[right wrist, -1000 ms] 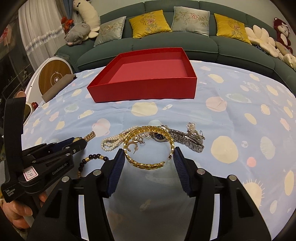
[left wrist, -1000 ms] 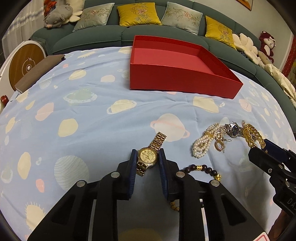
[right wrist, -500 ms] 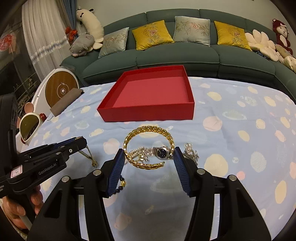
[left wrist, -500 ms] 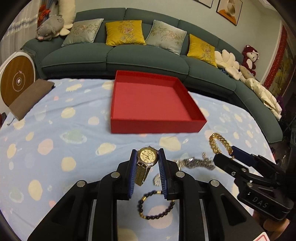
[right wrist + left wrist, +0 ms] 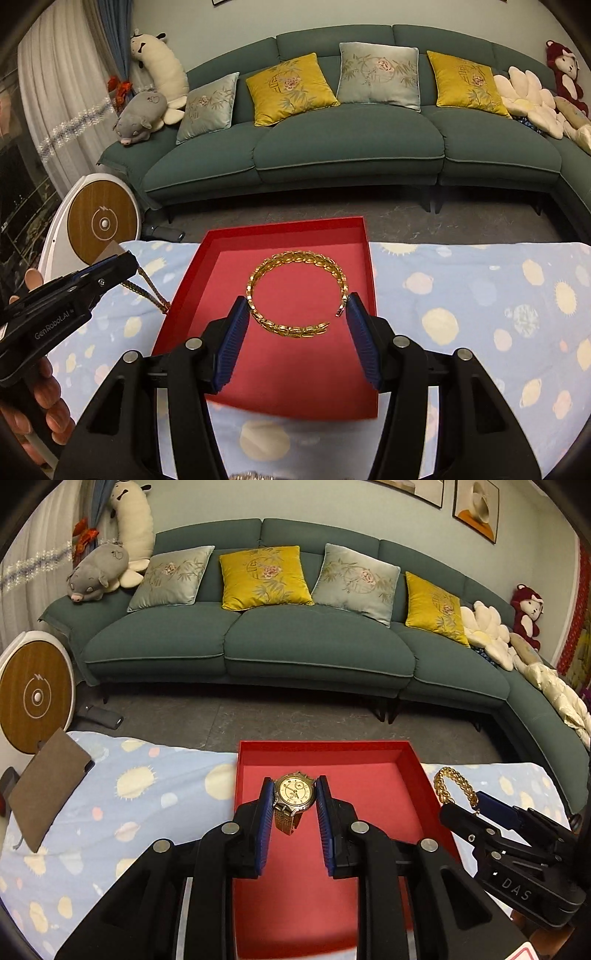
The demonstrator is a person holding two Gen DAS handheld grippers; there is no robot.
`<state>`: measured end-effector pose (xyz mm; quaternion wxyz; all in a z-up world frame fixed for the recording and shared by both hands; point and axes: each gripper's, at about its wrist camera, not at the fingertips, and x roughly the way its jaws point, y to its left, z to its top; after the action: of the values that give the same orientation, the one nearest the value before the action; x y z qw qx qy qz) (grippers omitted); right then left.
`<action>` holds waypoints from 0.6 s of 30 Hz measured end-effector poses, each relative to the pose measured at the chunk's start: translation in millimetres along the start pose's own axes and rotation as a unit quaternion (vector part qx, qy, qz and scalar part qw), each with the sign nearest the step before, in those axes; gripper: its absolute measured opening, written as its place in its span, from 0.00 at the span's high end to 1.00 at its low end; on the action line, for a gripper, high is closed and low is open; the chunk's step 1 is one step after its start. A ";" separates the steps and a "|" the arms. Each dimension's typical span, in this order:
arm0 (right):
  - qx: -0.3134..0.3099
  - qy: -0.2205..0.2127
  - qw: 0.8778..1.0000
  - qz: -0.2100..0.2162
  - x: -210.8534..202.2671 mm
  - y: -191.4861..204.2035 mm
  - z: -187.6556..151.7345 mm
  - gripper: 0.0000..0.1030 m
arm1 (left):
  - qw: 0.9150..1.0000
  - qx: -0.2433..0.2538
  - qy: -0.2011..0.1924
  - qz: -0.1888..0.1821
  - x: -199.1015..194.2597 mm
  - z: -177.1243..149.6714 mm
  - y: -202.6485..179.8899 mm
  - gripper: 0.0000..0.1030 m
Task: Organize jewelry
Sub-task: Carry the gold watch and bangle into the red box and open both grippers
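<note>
My left gripper (image 5: 294,794) is shut on a gold watch (image 5: 294,794), its strap hanging down between the blue pads, above the open red box (image 5: 369,779). My right gripper (image 5: 297,314) is shut on a gold open bangle (image 5: 297,295), held flat over the same red box (image 5: 280,369). In the left wrist view the right gripper (image 5: 476,805) comes in from the right with the bangle (image 5: 452,782) at its tip. In the right wrist view the left gripper (image 5: 122,264) enters from the left, the watch strap (image 5: 149,291) dangling beside the box's left wall.
The box sits on a pale blue cloth with planet prints (image 5: 480,295). A brown pouch (image 5: 48,797) lies at the cloth's left edge. A round white-and-wood device (image 5: 103,221) stands on the floor, and a green sofa with cushions (image 5: 295,646) runs behind. A hand (image 5: 40,387) grips the left tool.
Both grippers lifted their pieces off the cloth and carried them forward and up; they now hang over the red box. The jewellery pile has dropped out of view below.
</note>
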<state>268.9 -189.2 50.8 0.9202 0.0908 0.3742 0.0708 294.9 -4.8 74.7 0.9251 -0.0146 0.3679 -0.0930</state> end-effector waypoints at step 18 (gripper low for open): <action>-0.018 0.061 0.997 -0.053 113.4 -13.6 27.5 0.48 | 0.995 -0.004 0.068 0.066 110.7 1.8 6.7 0.79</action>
<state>369.6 -183.2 -9.5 0.8998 0.0498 0.4322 0.0338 376.0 -18.5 0.3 0.9018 0.0130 0.4308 -0.0310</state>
